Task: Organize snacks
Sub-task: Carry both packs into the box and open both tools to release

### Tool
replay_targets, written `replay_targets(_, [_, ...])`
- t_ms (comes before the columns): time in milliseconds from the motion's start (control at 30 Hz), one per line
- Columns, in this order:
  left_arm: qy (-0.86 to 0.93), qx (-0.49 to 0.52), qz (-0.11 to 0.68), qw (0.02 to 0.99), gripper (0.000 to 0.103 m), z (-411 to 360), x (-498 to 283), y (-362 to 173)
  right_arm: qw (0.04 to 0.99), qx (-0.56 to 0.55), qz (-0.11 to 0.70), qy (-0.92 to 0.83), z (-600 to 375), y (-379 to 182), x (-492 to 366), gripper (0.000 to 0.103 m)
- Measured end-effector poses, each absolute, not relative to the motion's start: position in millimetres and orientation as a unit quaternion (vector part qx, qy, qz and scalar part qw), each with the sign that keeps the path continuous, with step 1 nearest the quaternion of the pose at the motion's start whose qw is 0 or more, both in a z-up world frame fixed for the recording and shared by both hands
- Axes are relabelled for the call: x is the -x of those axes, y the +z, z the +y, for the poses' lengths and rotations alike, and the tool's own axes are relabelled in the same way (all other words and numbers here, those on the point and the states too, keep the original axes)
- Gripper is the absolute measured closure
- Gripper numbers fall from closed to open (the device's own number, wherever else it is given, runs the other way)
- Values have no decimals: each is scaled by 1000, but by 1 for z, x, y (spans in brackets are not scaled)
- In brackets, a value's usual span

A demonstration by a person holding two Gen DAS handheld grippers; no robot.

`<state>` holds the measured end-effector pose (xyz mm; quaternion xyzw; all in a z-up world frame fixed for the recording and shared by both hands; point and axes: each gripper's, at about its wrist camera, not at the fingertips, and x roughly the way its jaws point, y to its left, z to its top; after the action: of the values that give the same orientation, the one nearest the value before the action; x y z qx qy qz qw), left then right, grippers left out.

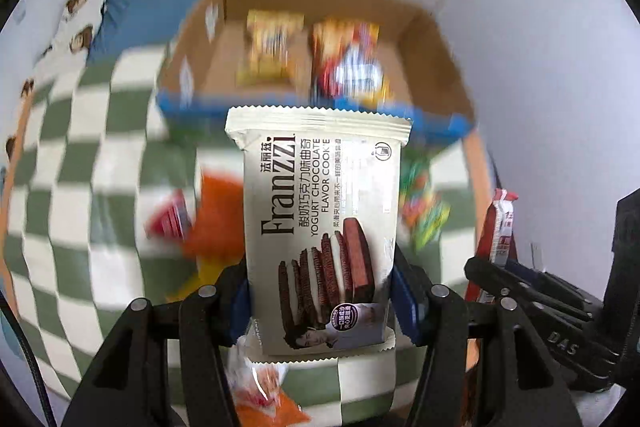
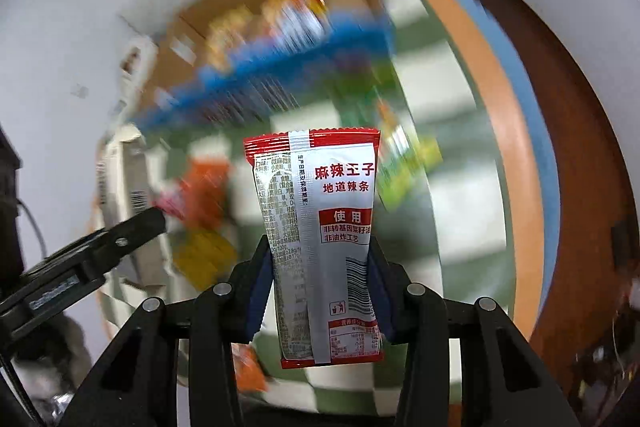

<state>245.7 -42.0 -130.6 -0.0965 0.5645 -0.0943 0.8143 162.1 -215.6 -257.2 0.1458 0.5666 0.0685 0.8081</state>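
My left gripper (image 1: 320,301) is shut on a cream Franzzi cookie pack (image 1: 320,227), held upright above the checked cloth (image 1: 80,195). A red and silver spicy-strip packet (image 2: 320,247) stands between the blue pads of my right gripper (image 2: 320,291), which is shut on it. That same packet (image 1: 500,227) and the right gripper (image 1: 532,291) show at the right edge of the left wrist view. Ahead lies an open cardboard box (image 1: 432,39) with a blue front edge, and yellow and red snack bags (image 1: 348,63) lie inside it. The box (image 2: 224,39) is blurred in the right wrist view.
Loose snacks lie on the green and white checked cloth: an orange bag (image 1: 218,223), a red pack (image 1: 170,219) and a multicoloured pack (image 1: 420,211). The round table's orange rim (image 2: 492,115) curves on the right. White walls stand behind the box. A white carton (image 2: 128,163) stands at the left.
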Motion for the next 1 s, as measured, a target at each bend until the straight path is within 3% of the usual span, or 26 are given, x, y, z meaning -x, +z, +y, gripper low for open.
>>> replay_targets(167, [-72, 80, 544, 832, 47, -25, -341, -94, 836, -107, 533, 76, -199, -212, -252, 57])
replay_targets(300, [-39, 60, 558, 827, 47, -11, -412, -110, 836, -76, 541, 54, -195, -211, -326, 57])
replay_targets(500, [-2, 48, 602, 797, 47, 4, -485, -145, 807, -70, 586, 22, -199, -248, -441, 57])
replay_targets(767, [16, 27, 644, 764, 46, 10, -543, -193, 783, -59, 620, -1, -197, -289, -506, 57])
replay_targets(800, [17, 24, 646, 763, 46, 11, -548, -199, 778, -56, 625, -2, -196, -295, -512, 55])
replay_targets(867, [21, 21, 647, 762, 43, 13, -553, -205, 772, -42, 635, -5, -193, -303, -520, 40])
replay_targets(900, [22, 28, 648, 761, 37, 15, -555, -208, 773, -39, 633, -9, -194, -305, -524, 24])
replay_targets(933, [18, 40, 650, 759, 31, 17, -556, -210, 773, -39, 633, -11, -194, -307, -526, 16])
replay_targets(967, [14, 46, 649, 759, 21, 18, -557, -211, 772, -42, 634, -11, -195, -309, -527, 16])
replay_targets(1000, [11, 51, 647, 761, 18, 19, -556, -211, 771, -49, 635, -10, -196, -312, -528, 16])
